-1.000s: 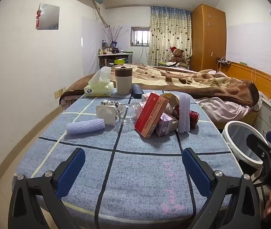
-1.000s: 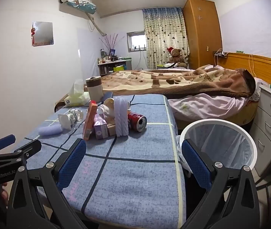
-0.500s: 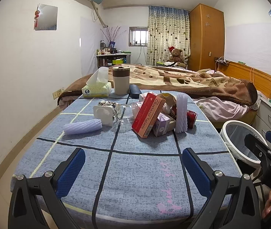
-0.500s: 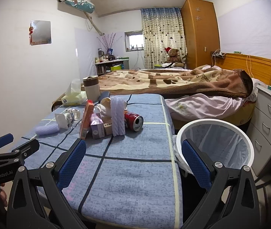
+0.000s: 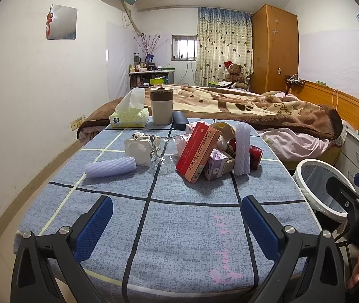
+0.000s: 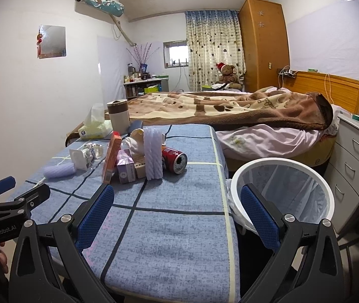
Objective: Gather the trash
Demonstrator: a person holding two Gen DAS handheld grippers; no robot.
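A pile of trash lies mid-table on the blue cloth: a red tablet box (image 5: 197, 151), a small purple carton (image 5: 214, 164), a white foam sleeve (image 5: 242, 149) standing upright, and a red can (image 6: 175, 159) on its side. A lilac foam sleeve (image 5: 110, 167) lies apart to the left, next to a white plastic piece (image 5: 139, 150) and crumpled clear wrap. A white-rimmed trash bin (image 6: 281, 194) with a clear liner stands off the table's right edge. My left gripper (image 5: 177, 222) and right gripper (image 6: 177, 212) both hang open and empty over the near end of the table.
At the table's far end are a tissue box (image 5: 129, 117), a beige lidded cup (image 5: 161, 106) and a dark case (image 5: 180, 122). A bed with a brown blanket (image 6: 230, 111) lies beyond. A drawer unit (image 6: 353, 156) stands right of the bin.
Both views have drifted slightly; the trash pile and bin sit a little differently in frame. Both grippers stay open and nothing has been picked up.
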